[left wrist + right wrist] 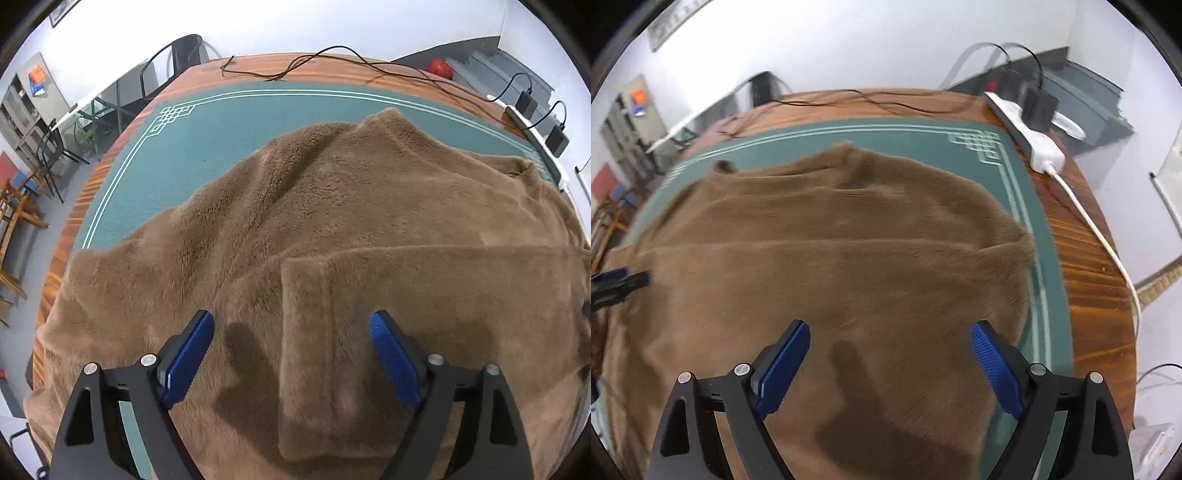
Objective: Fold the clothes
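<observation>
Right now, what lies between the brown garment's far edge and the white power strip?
In the right wrist view, only bare green mat and a strip of wooden table separate the garment from the power strip.

Garment edge: my brown fleece garment (pixel 332 221) runs off the frame's bottom and right.
Mat: mostly hidden beneath it (pixel 177 162).
Right view: motion-blurred; left gripper (pixel 617 282) cut off at the edge.
</observation>
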Motion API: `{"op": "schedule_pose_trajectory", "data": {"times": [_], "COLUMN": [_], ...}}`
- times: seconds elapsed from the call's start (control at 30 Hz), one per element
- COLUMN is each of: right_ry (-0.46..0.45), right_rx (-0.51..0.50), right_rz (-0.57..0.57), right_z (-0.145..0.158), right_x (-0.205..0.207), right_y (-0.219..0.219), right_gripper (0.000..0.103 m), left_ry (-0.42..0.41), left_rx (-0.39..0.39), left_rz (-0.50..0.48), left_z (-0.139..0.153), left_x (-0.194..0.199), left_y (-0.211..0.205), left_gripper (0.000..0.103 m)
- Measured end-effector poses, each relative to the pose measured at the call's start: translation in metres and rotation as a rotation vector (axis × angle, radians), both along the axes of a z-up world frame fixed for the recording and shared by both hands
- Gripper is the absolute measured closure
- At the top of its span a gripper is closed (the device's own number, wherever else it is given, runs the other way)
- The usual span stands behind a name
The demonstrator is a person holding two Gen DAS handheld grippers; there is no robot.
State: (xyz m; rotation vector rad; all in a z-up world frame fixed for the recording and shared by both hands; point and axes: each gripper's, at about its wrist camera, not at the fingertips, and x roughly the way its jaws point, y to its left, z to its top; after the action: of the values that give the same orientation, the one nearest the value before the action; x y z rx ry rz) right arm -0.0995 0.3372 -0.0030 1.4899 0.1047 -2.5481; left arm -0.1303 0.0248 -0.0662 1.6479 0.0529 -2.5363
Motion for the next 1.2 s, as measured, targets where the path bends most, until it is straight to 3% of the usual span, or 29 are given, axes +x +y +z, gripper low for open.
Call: {"op": "schedule_pose_trajectory", "data": {"times": [0.27, 0.37, 0.47, 0.53, 0.7, 0.87, 1.03, 1.2], "right_ry": [-0.044, -0.072, -0.071, -0.054, -0.038, -0.056, -0.038, -0.073], "right_rx": [-0.025, 0.007, 0.036, 0.067, 0.075, 0.057, 0.034, 0.056], "right_rz": [0.094, 0.100, 0.110, 0.117, 0.103, 0.080, 0.123, 0.180], "right_z": [-0.009, -0.024, -0.036, -0.039, -0.041, -0.029, -0.017, -0.031], "right_x": [0.061, 0.069, 0.073, 0.076, 0.077, 0.083, 0.114, 0.147], "right_y": [-0.044, -0.050, -0.051, -0.056, -0.058, -0.058, -0.071, -0.086], "right_gripper": [0.012, 0.012, 0.001, 0.001, 0.001, 0.001, 0.001, 0.001], "left_ry": [-0.042, -0.032, -0.018, -0.009, -0.017, -0.015, -0.018, -0.020], "left_rx": [0.089, 0.064, 0.051, 0.056, 0.042, -0.041, 0.007, 0.032], "left_rz": [0.033, 0.021, 0.024, 0.036, 0.030, -0.003, -0.026, -0.046], "left_z": [-0.013, -0.022, -0.026, -0.028, -0.029, -0.014, -0.006, -0.004], "left_x": [0.016, 0.017, 0.018, 0.020, 0.020, 0.029, 0.055, 0.094], "left_y": [0.004, 0.006, 0.004, 0.001, -0.001, 0.008, 0.013, 0.021], "left_gripper": [0.013, 0.012, 0.006, 0.004, 0.002, 0.002, 0.002, 0.002]}}
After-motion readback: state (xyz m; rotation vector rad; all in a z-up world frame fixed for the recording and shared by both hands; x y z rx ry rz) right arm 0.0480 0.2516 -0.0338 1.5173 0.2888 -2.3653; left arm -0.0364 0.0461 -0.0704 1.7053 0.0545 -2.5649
